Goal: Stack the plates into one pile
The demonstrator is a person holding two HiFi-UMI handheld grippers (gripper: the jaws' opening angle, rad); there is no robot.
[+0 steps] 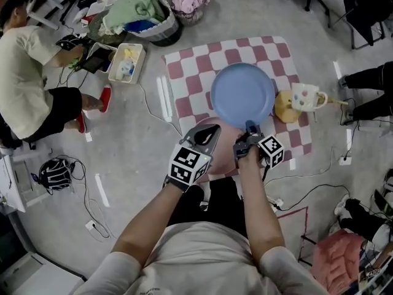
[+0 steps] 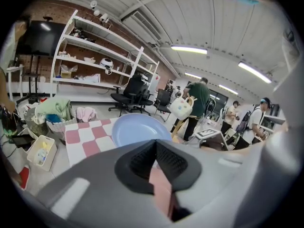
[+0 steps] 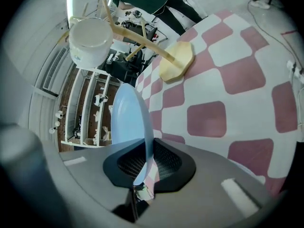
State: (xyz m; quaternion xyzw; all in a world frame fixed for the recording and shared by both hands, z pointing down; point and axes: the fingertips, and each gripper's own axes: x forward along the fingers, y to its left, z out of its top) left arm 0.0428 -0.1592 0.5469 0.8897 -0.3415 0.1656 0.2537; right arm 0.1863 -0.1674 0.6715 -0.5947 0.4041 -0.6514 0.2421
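R gripper [image 1: 250, 133]: jaws clamped on near rim of blue plate [image 1: 242, 95], plate over centre of checkered mat [image 1: 187, 82] | L gripper [image 1: 206, 135]: jaws closed on pink plate [image 1: 225, 155], at mat's near edge, just near of blue plate

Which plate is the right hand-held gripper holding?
The blue plate; the right hand-held gripper pinches its rim. The left hand-held gripper holds the pink plate.

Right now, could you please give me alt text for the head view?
From above, a person's right gripper grips a blue plate by its near rim over a pink-and-white checked mat, while the left gripper grips a pink plate nearer the body. A spotted mug hangs on a wooden stand at the mat's right.
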